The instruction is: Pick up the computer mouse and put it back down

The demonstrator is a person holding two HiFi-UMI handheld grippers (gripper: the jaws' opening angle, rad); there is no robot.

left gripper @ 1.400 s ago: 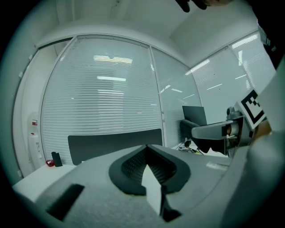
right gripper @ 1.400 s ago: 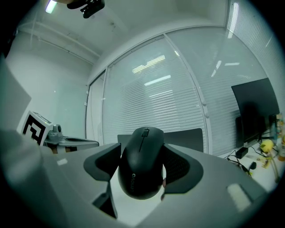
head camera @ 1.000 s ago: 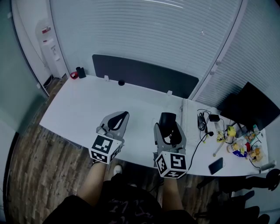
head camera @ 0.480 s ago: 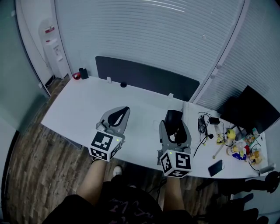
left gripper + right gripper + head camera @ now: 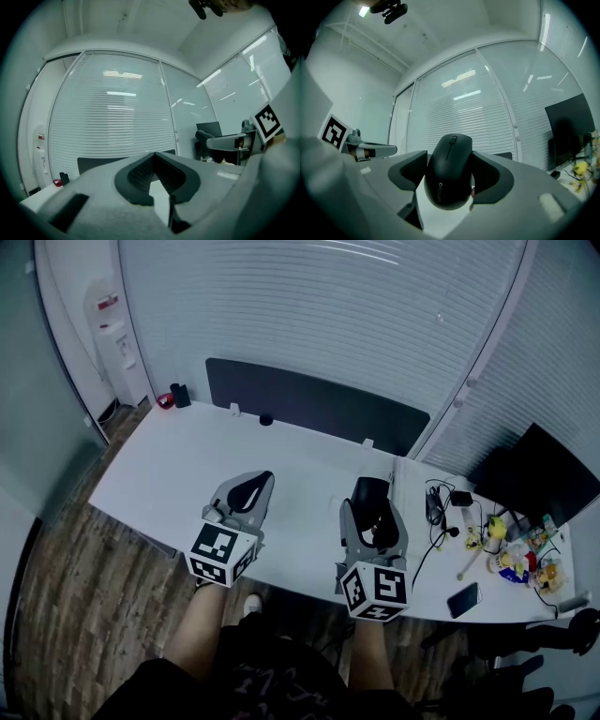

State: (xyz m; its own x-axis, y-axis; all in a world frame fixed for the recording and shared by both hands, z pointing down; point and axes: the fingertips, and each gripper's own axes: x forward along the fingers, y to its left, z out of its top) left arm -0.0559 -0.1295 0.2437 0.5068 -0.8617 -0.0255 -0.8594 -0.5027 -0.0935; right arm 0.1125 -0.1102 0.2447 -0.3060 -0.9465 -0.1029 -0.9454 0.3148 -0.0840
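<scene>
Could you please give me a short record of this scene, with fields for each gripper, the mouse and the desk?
Right gripper: shut on the mouse
Mouse: black, clamped between the right jaws, wheel end pointing away
Left gripper: shut, nothing between its jaws, above the desk
Desk: white; phone and cables at its right end

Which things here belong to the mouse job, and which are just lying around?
Job in hand: mouse; right gripper, shut on it; desk.
Lying around: phone; monitor; cables; water dispenser.
</scene>
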